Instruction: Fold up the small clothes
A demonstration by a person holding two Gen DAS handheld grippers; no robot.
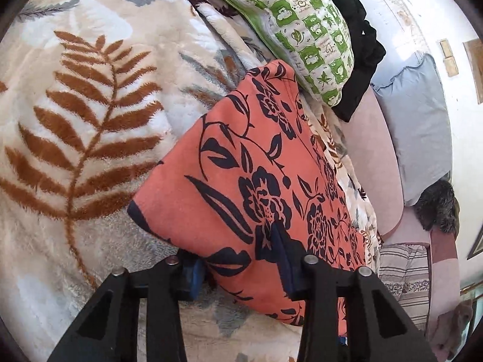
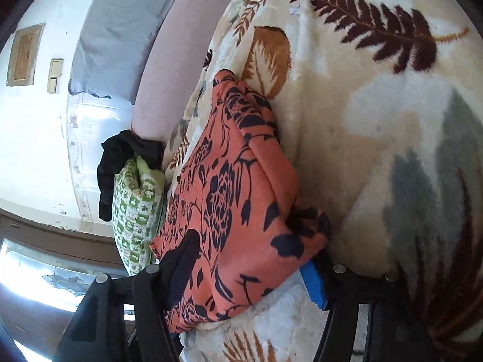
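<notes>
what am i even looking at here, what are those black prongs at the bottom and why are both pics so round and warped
No robot here: a person holds a handheld gripper in each hand, and each carries a wide-angle camera looking along its jaws, which causes the warping. The black prongs are those jaws. One picture is from the left gripper, the other from the right gripper. Both point at a folded orange floral garment lying on a cream leaf-print blanket. The garment sits between both pairs of jaws; whether they actually pinch it I cannot tell. Behind lie a green checked pillow and a black cloth.
</notes>
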